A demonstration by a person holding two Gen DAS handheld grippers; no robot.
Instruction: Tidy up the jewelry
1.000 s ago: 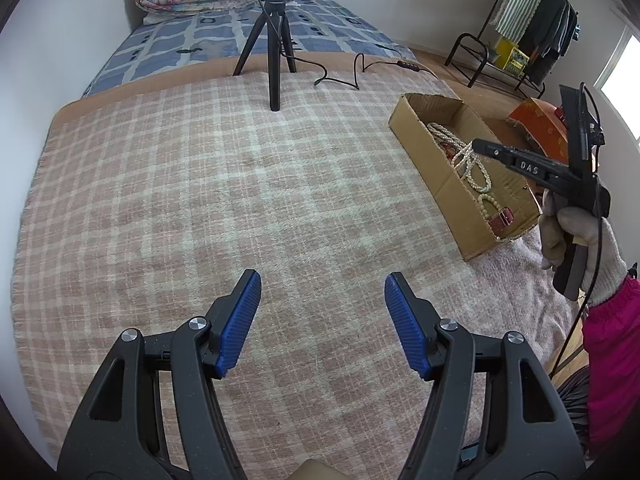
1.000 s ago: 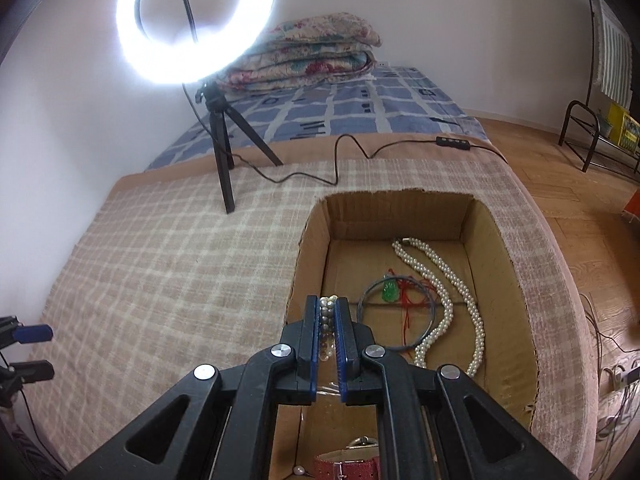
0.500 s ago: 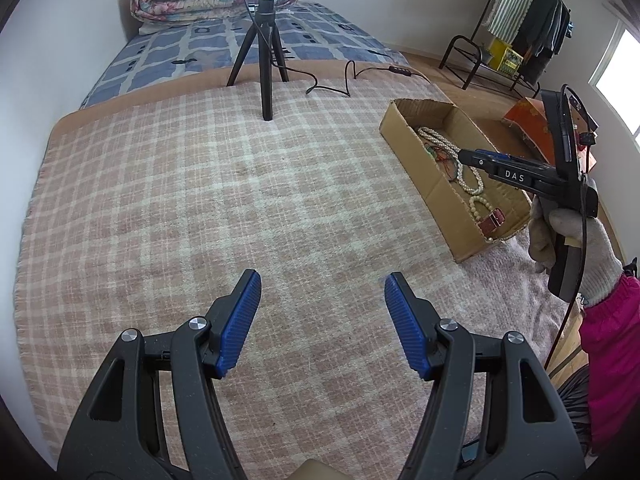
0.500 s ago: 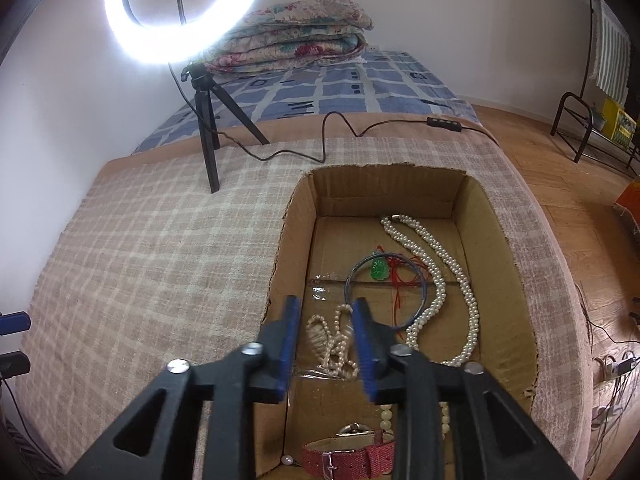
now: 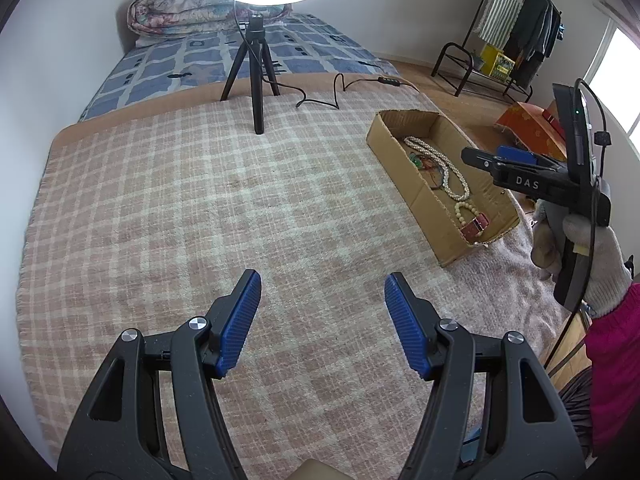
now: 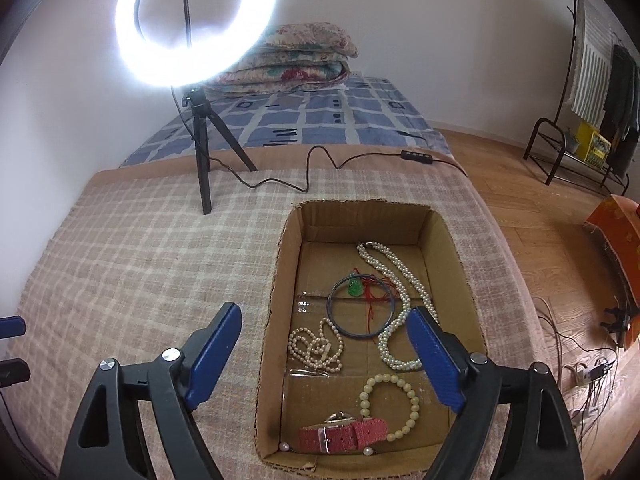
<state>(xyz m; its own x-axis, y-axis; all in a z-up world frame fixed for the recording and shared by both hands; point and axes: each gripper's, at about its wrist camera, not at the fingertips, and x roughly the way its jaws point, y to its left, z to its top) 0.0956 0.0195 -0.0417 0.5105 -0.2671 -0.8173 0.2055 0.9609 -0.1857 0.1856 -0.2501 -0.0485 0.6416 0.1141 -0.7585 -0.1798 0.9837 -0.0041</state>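
An open cardboard box (image 6: 456, 256) lies on the checked blanket; it also shows in the left wrist view (image 5: 420, 200). Inside lie a long pearl necklace (image 6: 400, 276), a dark bangle (image 6: 360, 312) with a green pendant (image 6: 354, 286), a small pearl strand (image 6: 316, 346), a pale bead bracelet (image 6: 390, 404) and a red watch strap (image 6: 344, 434). My right gripper (image 6: 324, 356) is open and empty above the box's near half. My left gripper (image 5: 322, 316) is open and empty over the bare blanket, well left of the box.
A ring light on a black tripod (image 6: 202, 160) stands at the blanket's far side, its cable (image 6: 320, 160) trailing right. A folded quilt (image 6: 296, 60) lies on the bed behind. A clothes rack (image 6: 592, 92) and an orange box (image 6: 616, 248) stand on the floor at right.
My right gripper opened and let the small pearl strand drop into the box, then drew back and up. My left gripper stayed open and lifted back slightly.
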